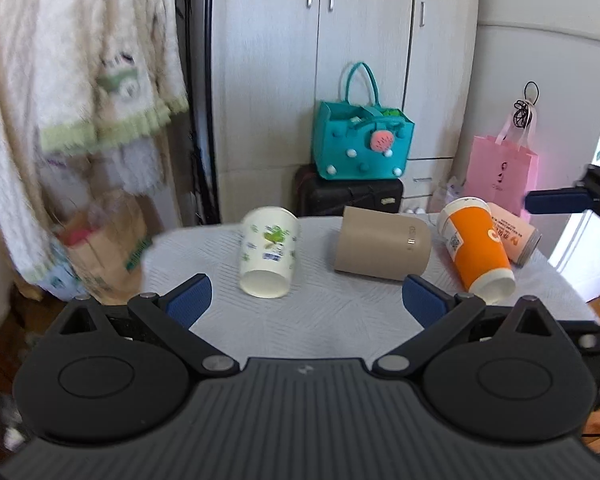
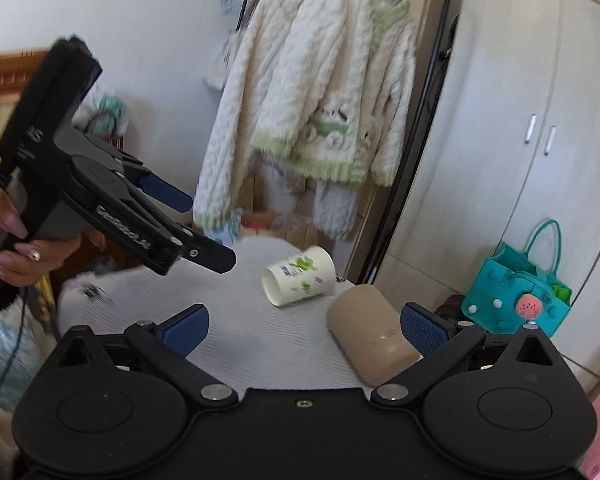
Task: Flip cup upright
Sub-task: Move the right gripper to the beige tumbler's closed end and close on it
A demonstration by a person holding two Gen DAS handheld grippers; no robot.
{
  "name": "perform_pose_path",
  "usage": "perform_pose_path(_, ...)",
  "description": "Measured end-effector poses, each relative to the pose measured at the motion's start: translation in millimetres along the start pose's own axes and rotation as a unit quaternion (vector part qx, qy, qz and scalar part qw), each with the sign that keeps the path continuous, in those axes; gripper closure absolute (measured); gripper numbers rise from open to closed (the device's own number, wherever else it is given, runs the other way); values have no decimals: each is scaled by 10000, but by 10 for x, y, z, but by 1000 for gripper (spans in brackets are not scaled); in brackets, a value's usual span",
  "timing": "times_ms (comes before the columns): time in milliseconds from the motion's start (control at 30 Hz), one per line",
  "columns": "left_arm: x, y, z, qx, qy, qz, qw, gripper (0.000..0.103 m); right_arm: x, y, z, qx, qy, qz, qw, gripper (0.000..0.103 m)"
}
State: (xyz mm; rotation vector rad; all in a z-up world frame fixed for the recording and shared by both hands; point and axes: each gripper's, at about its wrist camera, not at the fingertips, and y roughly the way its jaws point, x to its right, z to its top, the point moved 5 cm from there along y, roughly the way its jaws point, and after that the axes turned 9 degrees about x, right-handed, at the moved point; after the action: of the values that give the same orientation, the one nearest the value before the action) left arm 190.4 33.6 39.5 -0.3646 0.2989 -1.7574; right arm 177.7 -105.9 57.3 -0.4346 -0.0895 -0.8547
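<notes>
Several cups lie on their sides on a round table with a pale cloth (image 1: 332, 320). A white paper cup with green print (image 1: 269, 251) lies at the left, bottom toward me; it also shows in the right wrist view (image 2: 298, 276). A beige cup (image 1: 382, 243) lies in the middle, also in the right wrist view (image 2: 374, 338). An orange cup (image 1: 476, 249) and a pink cup (image 1: 514, 236) lie at the right. My left gripper (image 1: 306, 300) is open and empty above the table's near side. My right gripper (image 2: 304, 330) is open and empty, its right finger beside the beige cup.
A teal felt bag (image 1: 362, 146) sits on a black case (image 1: 348, 196) behind the table. A pink paper bag (image 1: 500, 174) stands at the right. A white knitted cardigan (image 1: 72, 80) hangs at the left beside wardrobe doors (image 1: 320, 60).
</notes>
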Motion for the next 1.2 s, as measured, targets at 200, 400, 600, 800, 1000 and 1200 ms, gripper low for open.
perform_pose_path(200, -39, 418, -60, -239, -433, -356, 9981, 0, 288, 411, -65, -313, -202, 495, 9981, 0)
perform_pose_path(400, -93, 599, -152, -280, -664, -406, 9966, 0, 488, 833, -209, -898, -325, 609, 9936, 0)
perform_pose_path(600, -182, 714, -245, -400, -824, -427, 9949, 0, 590, 1184, -318, -1283, -846, 633, 9861, 0)
perform_pose_path(800, -230, 822, -277, -509, -875, -442, 9939, 0, 739, 1535, -394, -1784, -1052, 922, 9740, 0)
perform_pose_path(1000, -203, 858, -280, -531, -906, -547, 9930, 0, 803, 1696, -473, -2080, -825, 1216, 9670, 0)
perform_pose_path(1200, -167, 934, -317, -646, -1021, -645, 9906, 0, 804, 1774, -535, -2256, -728, 965, 9667, 20)
